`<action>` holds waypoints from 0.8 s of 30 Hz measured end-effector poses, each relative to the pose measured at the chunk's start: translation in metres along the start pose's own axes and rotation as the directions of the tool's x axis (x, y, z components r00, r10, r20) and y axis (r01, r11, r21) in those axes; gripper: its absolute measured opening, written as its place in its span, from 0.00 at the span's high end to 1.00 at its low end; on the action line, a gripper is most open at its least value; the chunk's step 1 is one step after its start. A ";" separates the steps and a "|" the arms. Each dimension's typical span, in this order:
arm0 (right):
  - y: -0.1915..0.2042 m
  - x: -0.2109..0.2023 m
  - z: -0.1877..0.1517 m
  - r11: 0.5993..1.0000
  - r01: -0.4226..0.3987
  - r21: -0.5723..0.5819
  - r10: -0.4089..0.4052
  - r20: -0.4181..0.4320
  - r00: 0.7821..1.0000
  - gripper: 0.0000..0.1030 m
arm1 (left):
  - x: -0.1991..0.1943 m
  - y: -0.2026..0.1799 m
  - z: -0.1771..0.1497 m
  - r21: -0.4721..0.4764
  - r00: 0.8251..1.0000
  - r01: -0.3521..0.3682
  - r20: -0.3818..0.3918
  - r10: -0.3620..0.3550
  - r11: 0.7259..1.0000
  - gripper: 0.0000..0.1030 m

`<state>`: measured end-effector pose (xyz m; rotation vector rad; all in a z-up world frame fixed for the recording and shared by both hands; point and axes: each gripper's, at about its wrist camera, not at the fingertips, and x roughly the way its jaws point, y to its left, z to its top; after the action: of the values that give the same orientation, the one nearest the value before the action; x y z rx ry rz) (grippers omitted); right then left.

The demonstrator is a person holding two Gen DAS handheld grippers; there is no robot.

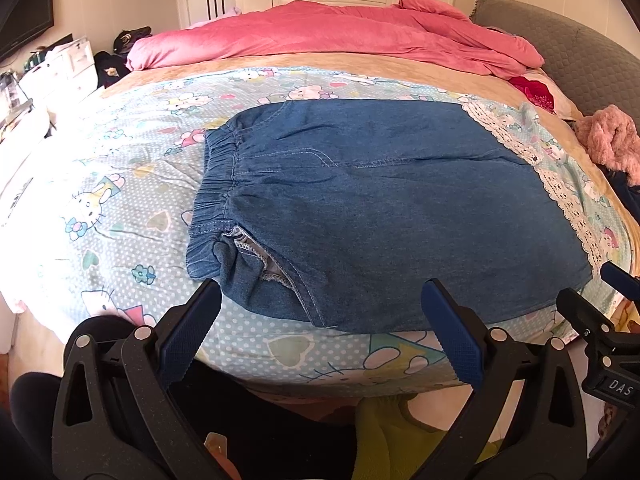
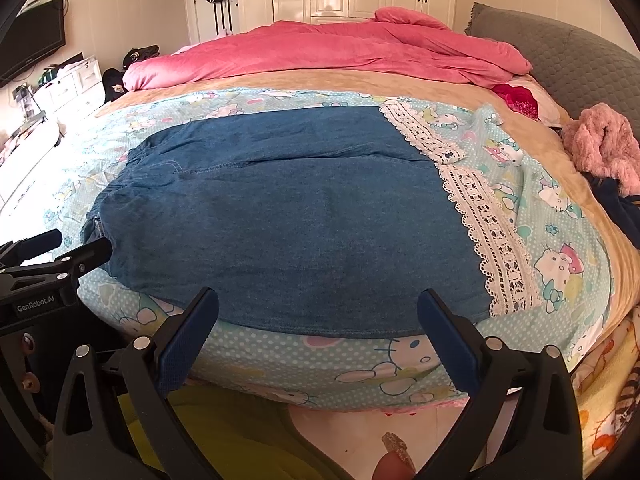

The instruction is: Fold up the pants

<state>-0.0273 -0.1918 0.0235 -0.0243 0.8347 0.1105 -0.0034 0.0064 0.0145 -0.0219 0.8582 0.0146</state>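
On the bed, the pants lie folded flat at twelve o'clock of both tools; left tool and right tool gape, empty. Next: grip an edge.

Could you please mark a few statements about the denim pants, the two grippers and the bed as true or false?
1. The blue denim pants lie flat on the cartoon-cat printed sheet. True.
2. The left gripper is clamped on the elastic waistband. False: it is open and holds nothing.
3. The right gripper is open, at the pants' near edge. True.
4. The white lace trim is at the waistband end. False: it is at the opposite end.
5. A crumpled pink blanket lies on the bed beyond the pants. True.
6. The pants hang off the bed. False: they rest on the bed.
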 end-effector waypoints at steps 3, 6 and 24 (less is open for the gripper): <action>0.001 0.000 0.002 1.000 -0.004 -0.003 0.004 0.006 1.000 0.04 | 0.001 0.001 0.001 -0.002 1.000 0.000 0.003 0.000 1.000 0.09; 0.003 0.002 0.005 1.000 -0.012 -0.005 0.012 0.005 1.000 0.04 | 0.002 0.002 0.004 -0.007 1.000 0.001 0.004 -0.001 1.000 0.09; 0.018 0.053 0.079 0.996 -0.069 -0.051 0.068 -0.019 0.998 0.04 | 0.042 0.059 0.060 -0.088 0.999 -0.037 -0.038 0.033 0.995 0.09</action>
<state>0.0645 -0.1640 0.0383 -0.0455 0.8497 0.1969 0.0685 0.0672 0.0216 -0.0906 0.8940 0.0854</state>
